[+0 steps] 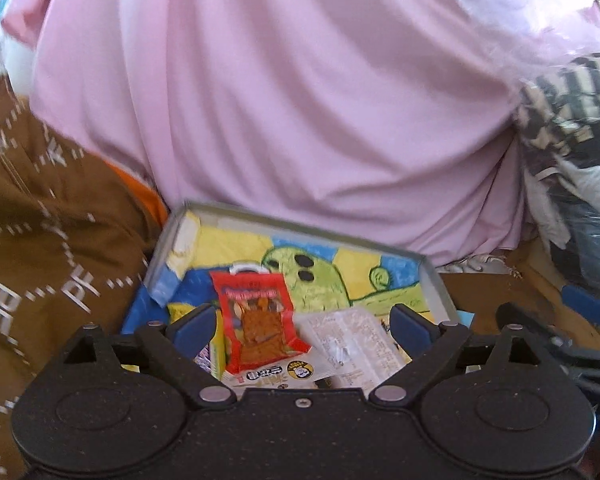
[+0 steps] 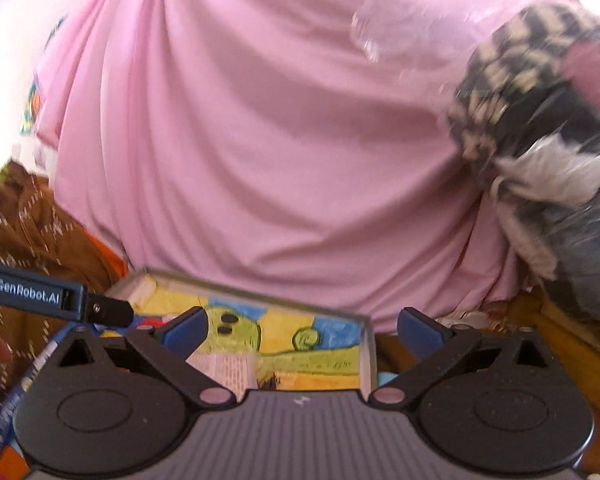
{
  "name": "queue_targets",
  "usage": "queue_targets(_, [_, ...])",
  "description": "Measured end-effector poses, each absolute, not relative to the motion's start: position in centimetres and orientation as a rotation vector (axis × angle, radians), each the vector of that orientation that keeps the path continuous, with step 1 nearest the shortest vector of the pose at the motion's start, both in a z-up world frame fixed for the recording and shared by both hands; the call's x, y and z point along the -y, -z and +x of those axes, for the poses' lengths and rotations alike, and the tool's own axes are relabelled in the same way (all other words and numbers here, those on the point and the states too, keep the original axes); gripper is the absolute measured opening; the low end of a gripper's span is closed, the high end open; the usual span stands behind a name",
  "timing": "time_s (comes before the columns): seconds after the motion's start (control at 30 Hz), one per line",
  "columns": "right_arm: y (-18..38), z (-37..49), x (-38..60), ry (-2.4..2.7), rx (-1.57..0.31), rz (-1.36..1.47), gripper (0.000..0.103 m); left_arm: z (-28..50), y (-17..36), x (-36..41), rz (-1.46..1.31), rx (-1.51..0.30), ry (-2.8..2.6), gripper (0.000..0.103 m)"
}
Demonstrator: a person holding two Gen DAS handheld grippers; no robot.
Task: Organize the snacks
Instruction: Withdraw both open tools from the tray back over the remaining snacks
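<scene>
A shallow metal box (image 1: 436, 276) with a yellow, blue and green cartoon lining lies below both grippers. In the left wrist view a red snack packet (image 1: 260, 320) lies in it, beside a clear white-printed packet (image 1: 352, 340) and a white packet with a black and yellow logo (image 1: 284, 374). My left gripper (image 1: 302, 326) hovers open just above them, holding nothing. In the right wrist view my right gripper (image 2: 302, 330) is open over the same box (image 2: 366, 344), above the white-printed packet (image 2: 224, 368). The left gripper's finger (image 2: 100, 310) reaches in from the left.
A big pink cloth (image 1: 300, 100) fills the space behind the box. Brown printed fabric (image 1: 40, 220) lies at the left. A checkered bundle (image 2: 520, 80) and dark plastic (image 2: 588, 260) are piled at the right. A wooden surface (image 1: 540, 300) shows right of the box.
</scene>
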State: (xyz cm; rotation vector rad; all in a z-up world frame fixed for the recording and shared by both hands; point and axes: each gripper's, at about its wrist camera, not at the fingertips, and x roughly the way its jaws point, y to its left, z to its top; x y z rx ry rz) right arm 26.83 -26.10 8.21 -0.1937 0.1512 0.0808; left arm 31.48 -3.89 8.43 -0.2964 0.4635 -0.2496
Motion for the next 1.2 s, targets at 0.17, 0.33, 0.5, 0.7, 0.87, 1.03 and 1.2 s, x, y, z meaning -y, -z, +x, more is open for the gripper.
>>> queue_targets(0.17, [-9.8, 23.4, 26.0, -0.093, -0.093, -0.178, 0.103, 27.8, -10.4, 3.5, -0.249, -0.406, 0.232, 0.098])
queue_targets(0.33, [-10.4, 20.2, 26.0, -0.091, -0.039, -0.163, 0.103, 23.9, -11.5, 2.8, -0.229, -0.387, 0.207, 0.099])
queue_targets(0.5, [-10.2, 16.6, 26.1, -0.077, -0.008, -0.169, 0.103, 20.2, -11.7, 2.1, -0.214, -0.401, 0.194, 0.099])
queue_targets(0.7, [-9.6, 12.5, 26.5, -0.077, -0.004, -0.179, 0.103, 16.5, -10.9, 1.5, -0.211, -0.422, 0.164, 0.099])
queue_targets(0.87, [-8.5, 9.3, 26.6, -0.075, -0.01, -0.177, 0.103, 13.8, -9.8, 1.1, -0.19, -0.444, 0.138, 0.099])
queue_targets(1.03, [-7.5, 7.0, 26.9, -0.078, -0.039, -0.168, 0.103, 11.6, -8.8, 1.2, -0.183, -0.461, 0.122, 0.099])
queue_targets(1.2, [-6.0, 5.5, 27.2, -0.076, -0.082, -0.151, 0.103, 10.0, -7.7, 1.9, -0.158, -0.496, 0.124, 0.099])
